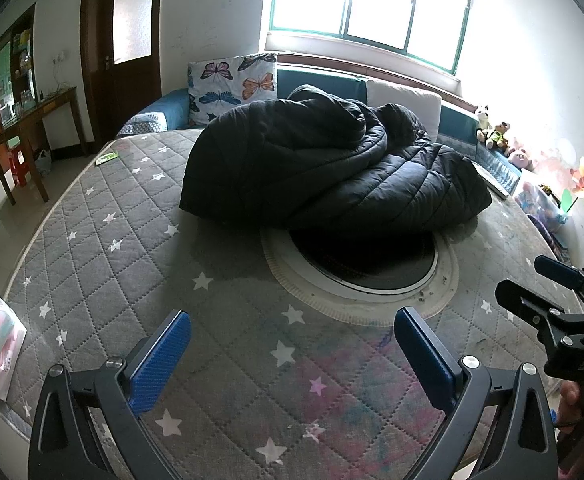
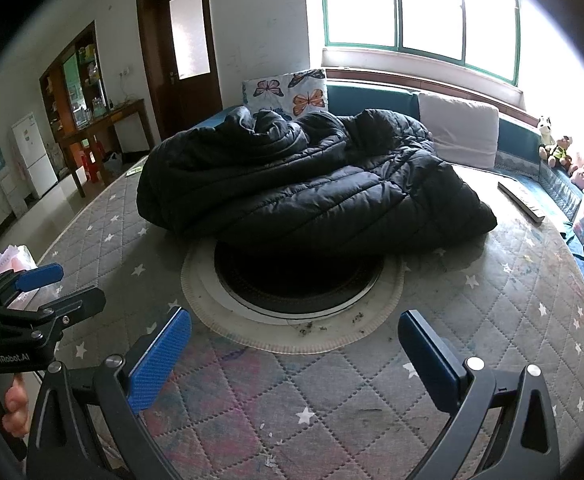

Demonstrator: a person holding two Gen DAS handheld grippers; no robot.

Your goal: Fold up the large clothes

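Both my grippers, left [image 1: 292, 360] and right [image 2: 293, 360]: spread wide, empty | black puffer coat [image 2: 303, 184]: heaped on mattress [image 2: 471, 340], beyond grippers

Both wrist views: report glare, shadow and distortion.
Left wrist view: the green-framed window blows out white, washing the right wall; the black quilted puffer coat reads nearly detailless, shadowing the round opening. Right wrist view: same window glare, bowed fisheye mattress edges, dark vignette corners.

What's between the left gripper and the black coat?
Bare star-quilted mattress, then the round white-rimmed mat whose far part the black puffer coat covers. Nothing else lies ahead of the left gripper; both wrist views show it.
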